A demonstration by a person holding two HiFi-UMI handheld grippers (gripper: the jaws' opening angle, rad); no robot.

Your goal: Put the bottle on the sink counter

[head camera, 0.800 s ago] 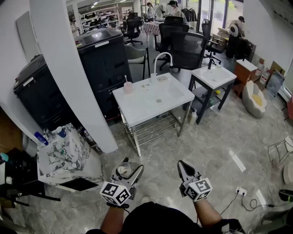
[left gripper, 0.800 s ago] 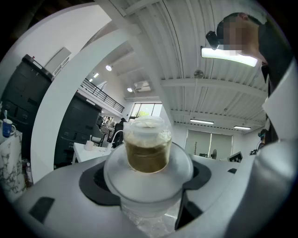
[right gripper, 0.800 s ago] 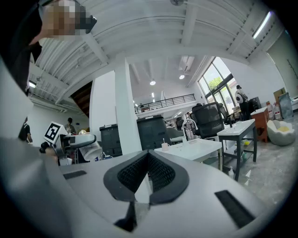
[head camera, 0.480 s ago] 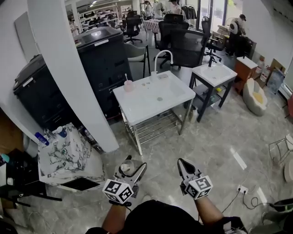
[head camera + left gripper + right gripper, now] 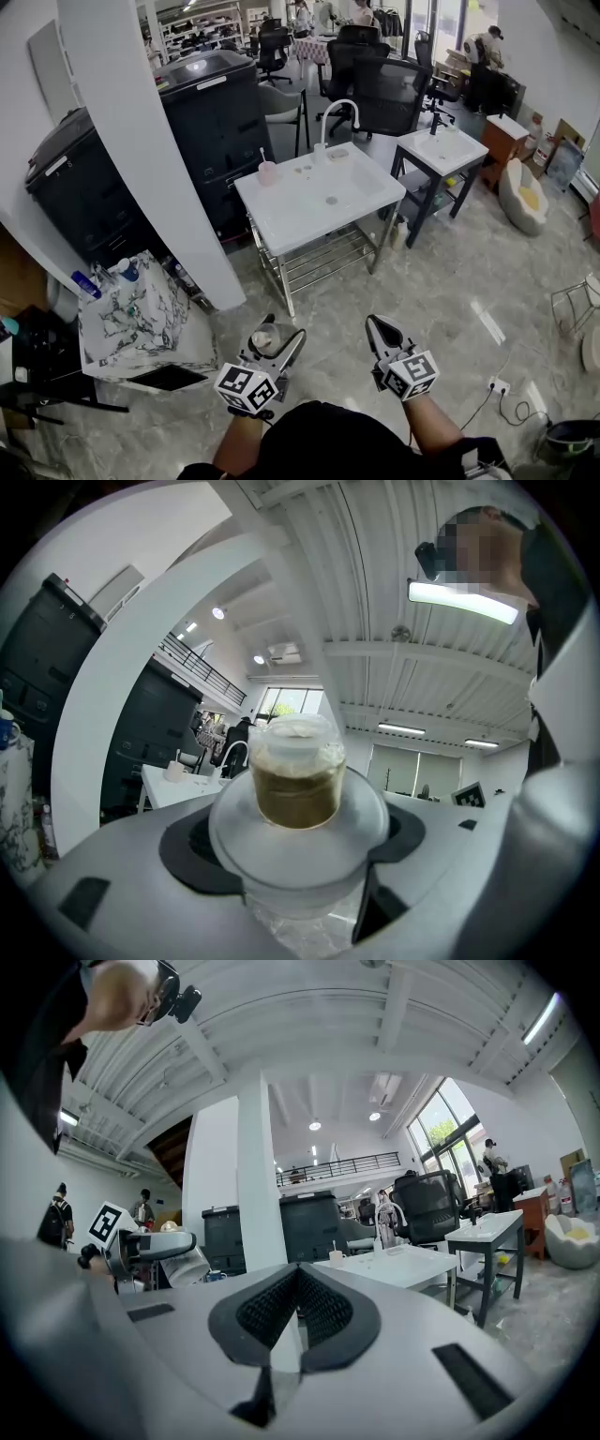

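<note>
Left gripper view | left hand-held gripper (image 5: 298, 847) clamps bottle (image 5: 298, 789); brown contents

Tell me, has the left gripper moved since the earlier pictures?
Yes, slightly: the left gripper has shifted forward and right, away from the marble-patterned table, toward the sink counter.

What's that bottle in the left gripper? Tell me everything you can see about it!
The bottle is small, round and looks like see-through, slightly cloudy plastic. Its wide body narrows to a neck that looks brownish, with a pale, see-through cap on top. It points out along the jaws of the left gripper, whose dark pads press on its wide part from both sides. Nothing else touches it. It is held up over the floor, close to the person, far from the white sink counter.
</note>
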